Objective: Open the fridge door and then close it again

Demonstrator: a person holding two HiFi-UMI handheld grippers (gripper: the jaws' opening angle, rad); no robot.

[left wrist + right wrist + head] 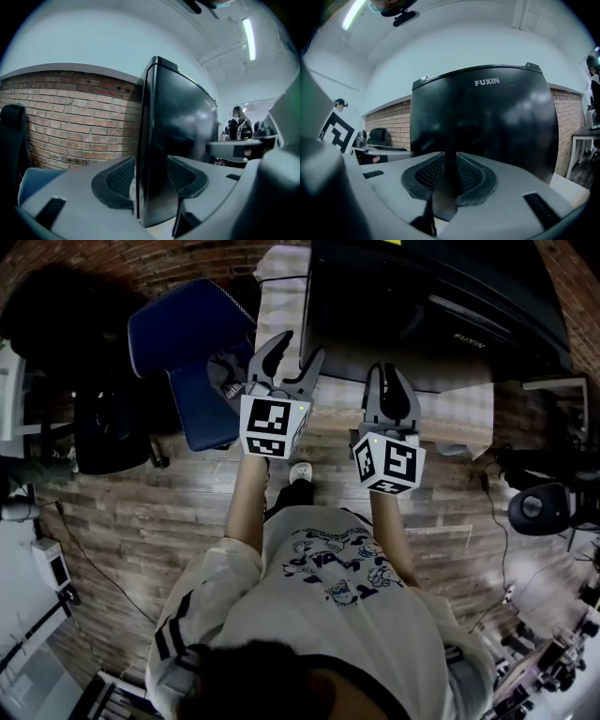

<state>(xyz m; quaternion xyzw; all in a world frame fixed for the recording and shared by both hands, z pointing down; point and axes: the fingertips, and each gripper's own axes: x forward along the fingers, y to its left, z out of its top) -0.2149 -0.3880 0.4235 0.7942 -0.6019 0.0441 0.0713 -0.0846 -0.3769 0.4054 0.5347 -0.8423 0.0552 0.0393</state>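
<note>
Fridge door point(487, 122) shut; left gripper point(298, 345) jaws apart, right gripper point(390, 371) jaws almost together, both empty, so opening apparently remains

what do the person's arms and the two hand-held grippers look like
The left hand-held gripper and right hand-held gripper are grey, each with two curved jaws lined with dark mesh-textured pads. Each carries a white cube printed with black square markers. The person wears a light short-sleeved T-shirt with a blue cartoon print and dark stripes on the sleeve.
</note>
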